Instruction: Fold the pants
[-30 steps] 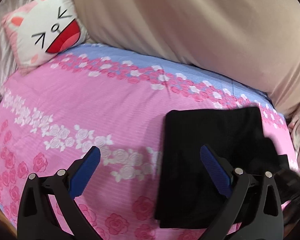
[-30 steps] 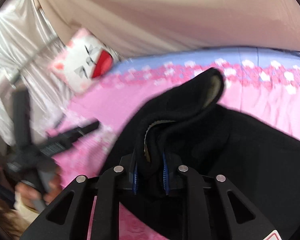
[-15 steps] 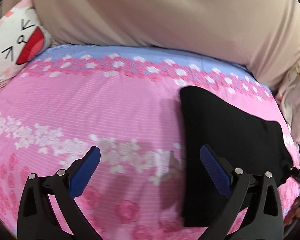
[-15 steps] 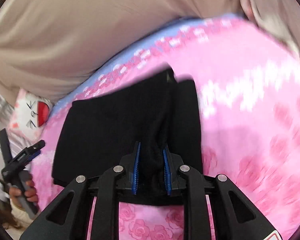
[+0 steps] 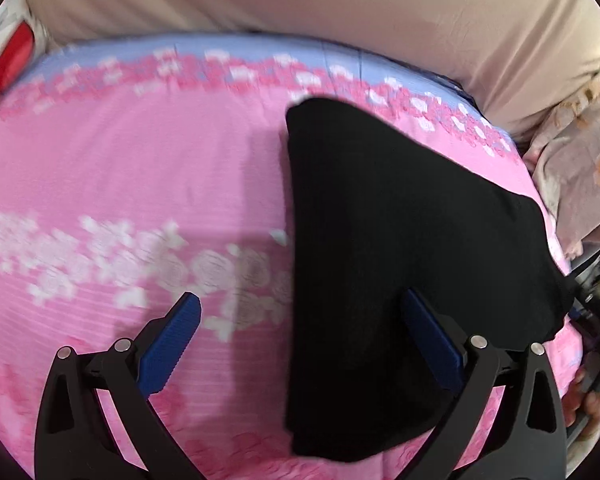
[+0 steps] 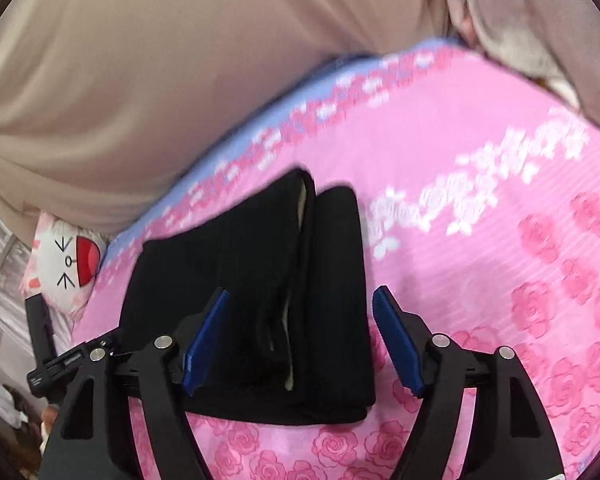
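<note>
The black pants (image 5: 400, 248) lie folded in a compact stack on the pink floral bedsheet (image 5: 140, 168). In the right wrist view the pants (image 6: 260, 288) show layered folds with a pale lining at the edges. My left gripper (image 5: 300, 316) is open and empty, its right finger over the pants' near left part. My right gripper (image 6: 302, 312) is open and empty, with the folded stack lying between and beyond its fingers. The left gripper's body (image 6: 56, 360) shows at the left edge of the right wrist view.
A beige quilt (image 5: 300, 4) lies heaped along the far side of the bed. A white cat-face pillow (image 6: 66, 260) sits at the head end. A pale floral blanket (image 5: 580, 152) lies at the bed's right edge.
My right gripper has opened and let go of the pants fold it was pinching; the fold now lies flat on the stack. The left gripper stayed open and drifted right.
</note>
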